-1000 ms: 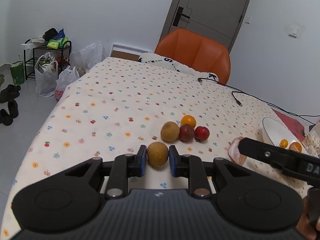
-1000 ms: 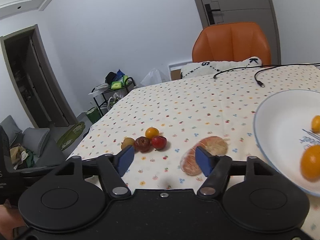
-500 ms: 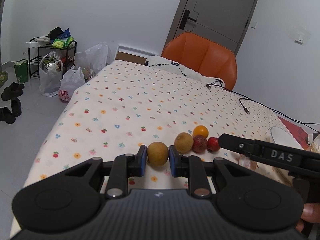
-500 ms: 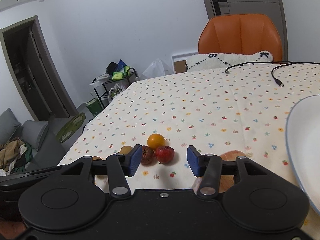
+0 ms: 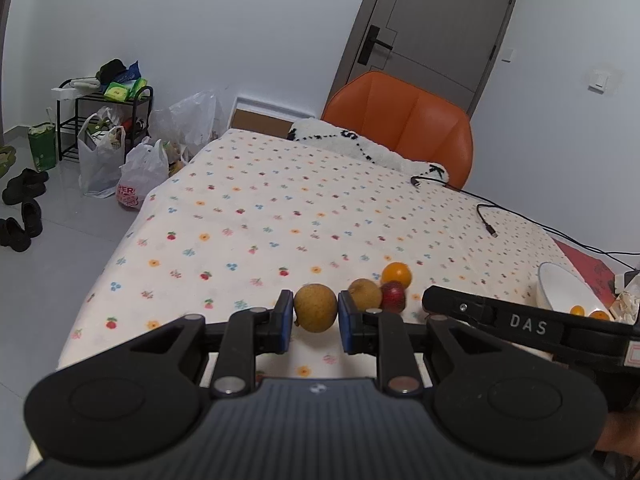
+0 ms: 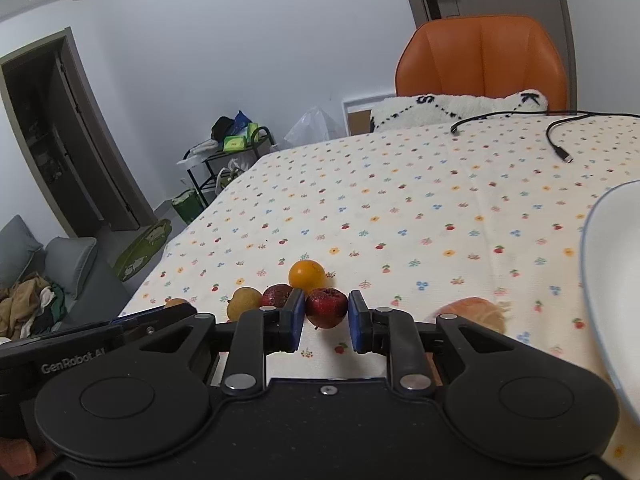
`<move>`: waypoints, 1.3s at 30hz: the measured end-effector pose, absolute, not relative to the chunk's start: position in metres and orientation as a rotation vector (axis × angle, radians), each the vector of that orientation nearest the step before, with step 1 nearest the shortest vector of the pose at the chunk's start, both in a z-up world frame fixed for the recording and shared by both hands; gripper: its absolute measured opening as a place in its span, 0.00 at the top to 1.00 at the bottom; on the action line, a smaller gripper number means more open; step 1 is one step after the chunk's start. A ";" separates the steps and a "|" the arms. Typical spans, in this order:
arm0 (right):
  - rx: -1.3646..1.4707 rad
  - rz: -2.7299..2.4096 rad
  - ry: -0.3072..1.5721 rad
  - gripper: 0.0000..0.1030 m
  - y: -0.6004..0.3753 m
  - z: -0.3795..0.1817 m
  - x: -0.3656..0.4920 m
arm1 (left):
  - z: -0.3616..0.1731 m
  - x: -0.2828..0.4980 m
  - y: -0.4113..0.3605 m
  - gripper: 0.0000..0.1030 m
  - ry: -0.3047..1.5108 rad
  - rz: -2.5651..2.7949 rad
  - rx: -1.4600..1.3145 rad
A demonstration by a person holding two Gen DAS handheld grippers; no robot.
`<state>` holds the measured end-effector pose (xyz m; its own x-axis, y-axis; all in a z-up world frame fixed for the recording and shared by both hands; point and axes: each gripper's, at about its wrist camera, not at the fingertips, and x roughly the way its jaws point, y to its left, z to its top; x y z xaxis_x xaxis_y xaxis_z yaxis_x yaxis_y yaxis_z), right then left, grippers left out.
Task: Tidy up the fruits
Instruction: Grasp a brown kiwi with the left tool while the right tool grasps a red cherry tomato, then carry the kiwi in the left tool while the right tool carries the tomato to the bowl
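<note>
Now left gripper (image 5: 315, 315) jaws pinch a tan round fruit (image 5: 315, 307), no clear long axis, lifted off the table (image 5: 248, 216). Right gripper (image 6: 327, 320) jaws bracket the red apple (image 6: 327, 306), w/ slim gaps each side; stem end unclear. Orange (image 6: 307, 275) just beyond jaws.

So much is getting cut off here. In the right wrist view the white plate (image 6: 600, 280) is running off the right edge, only its left rim showing. The netted orange thing (image 6: 472, 312) at lower centre is hiding behind the gripper body, too blurry to identify. A dark red fruit (image 6: 276, 295) is sitting half behind the blue pad. In the left wrist view the other gripper's arm (image 5: 520, 326) is covering part of the bowl (image 5: 560, 292), and the two tiny orange fruits (image 5: 588, 312) inside are too small to name.
</note>
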<state>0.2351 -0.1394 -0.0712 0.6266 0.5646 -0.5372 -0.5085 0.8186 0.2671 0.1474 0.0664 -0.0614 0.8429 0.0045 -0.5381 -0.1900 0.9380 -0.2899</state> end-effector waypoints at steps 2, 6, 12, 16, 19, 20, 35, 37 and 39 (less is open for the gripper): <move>0.094 0.612 0.634 0.79 -0.146 -0.066 0.230 | -0.059 0.147 0.062 0.79 0.555 0.094 -0.339; 0.113 0.593 0.610 0.79 -0.163 -0.058 0.223 | -0.053 0.149 0.049 0.79 0.549 0.070 -0.324; 0.131 0.561 0.579 0.79 -0.190 -0.048 0.217 | -0.043 0.154 0.027 0.79 0.533 0.028 -0.301; 0.141 0.537 0.560 0.79 -0.207 -0.041 0.212 | -0.038 0.157 0.009 0.79 0.529 -0.002 -0.288; 0.149 0.517 0.546 0.79 -0.219 -0.037 0.209 | -0.035 0.159 -0.003 0.79 0.526 -0.025 -0.278; 0.153 0.511 0.542 0.79 -0.224 -0.036 0.209 | -0.034 0.159 -0.007 0.79 0.526 -0.032 -0.275; 0.195 0.421 0.500 0.79 -0.282 -0.031 0.196 | -0.026 0.167 -0.063 0.79 0.523 -0.126 -0.236; 0.200 0.409 0.495 0.79 -0.290 -0.031 0.194 | -0.026 0.168 -0.070 0.79 0.525 -0.137 -0.233; 0.205 0.396 0.491 0.79 -0.297 -0.031 0.191 | -0.025 0.169 -0.077 0.79 0.525 -0.150 -0.228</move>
<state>0.1908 -0.2968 -0.0306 0.8086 0.4158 -0.4163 -0.3188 0.9043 0.2841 0.1692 -0.0771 -0.0251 0.8552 -0.1993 -0.4785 0.0829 0.9639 -0.2532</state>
